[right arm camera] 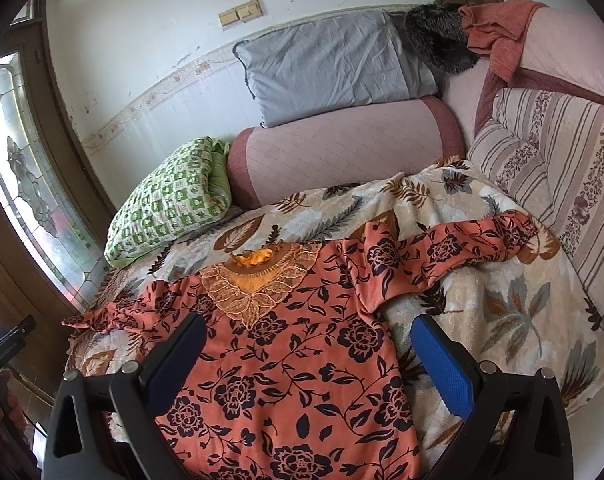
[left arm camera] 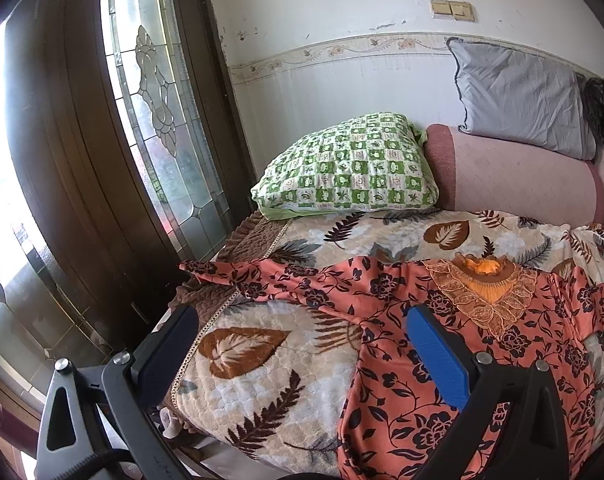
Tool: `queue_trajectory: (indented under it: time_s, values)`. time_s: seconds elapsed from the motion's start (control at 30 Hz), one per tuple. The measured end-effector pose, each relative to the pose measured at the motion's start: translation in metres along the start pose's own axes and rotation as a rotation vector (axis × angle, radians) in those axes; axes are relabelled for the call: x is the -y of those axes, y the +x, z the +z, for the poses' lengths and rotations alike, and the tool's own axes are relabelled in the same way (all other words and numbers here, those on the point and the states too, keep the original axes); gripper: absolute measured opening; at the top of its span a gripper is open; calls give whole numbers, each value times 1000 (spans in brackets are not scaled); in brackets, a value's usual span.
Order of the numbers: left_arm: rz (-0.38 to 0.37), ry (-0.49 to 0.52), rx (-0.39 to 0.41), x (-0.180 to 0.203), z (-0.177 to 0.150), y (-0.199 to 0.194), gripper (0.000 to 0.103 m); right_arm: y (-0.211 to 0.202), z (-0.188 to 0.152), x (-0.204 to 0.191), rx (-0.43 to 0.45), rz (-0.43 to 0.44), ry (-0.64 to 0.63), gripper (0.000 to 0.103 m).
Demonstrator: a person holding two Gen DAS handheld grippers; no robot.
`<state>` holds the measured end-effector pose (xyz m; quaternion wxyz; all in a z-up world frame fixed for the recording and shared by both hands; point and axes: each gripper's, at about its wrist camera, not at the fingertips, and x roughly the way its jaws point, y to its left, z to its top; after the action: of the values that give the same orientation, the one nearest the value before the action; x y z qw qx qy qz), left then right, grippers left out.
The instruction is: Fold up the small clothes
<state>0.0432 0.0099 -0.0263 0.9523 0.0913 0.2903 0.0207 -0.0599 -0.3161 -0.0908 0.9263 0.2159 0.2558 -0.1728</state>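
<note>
Hovering with jaws spread wide, the left gripper grips nothing, poised over the garment's side edge. Same story for the right gripper: fingers far apart, empty, above the opposite edge. Out beyond them, the orange floral top lies face-up and flat on the leaf-print blanket, embroidered neckline away from us, both sleeves flung outward. No fold is made yet, I'd say; sleeves and body all remain to do.
</note>
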Motion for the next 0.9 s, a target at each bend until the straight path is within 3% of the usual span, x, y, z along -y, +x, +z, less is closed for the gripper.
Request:
queue_trajectory:
  time_s: [0.4, 0.53, 0.7, 0.83, 0.9]
  values:
    - [-51, 57, -16, 66, 19, 36, 103, 44, 14, 42, -15, -54, 70, 103]
    - [-162, 11, -45, 100, 28, 67, 103, 71, 22, 69, -18, -101, 119, 103]
    - [-314, -53, -204, 168, 23, 144, 103, 110, 32, 128, 0, -217, 221, 103]
    - [-348, -39, -386, 225, 4, 197, 103, 143, 34, 196, 0, -267, 388, 102]
    - [-434, -7, -367, 242, -9, 207, 103, 161, 31, 224, -27, -239, 487, 102]
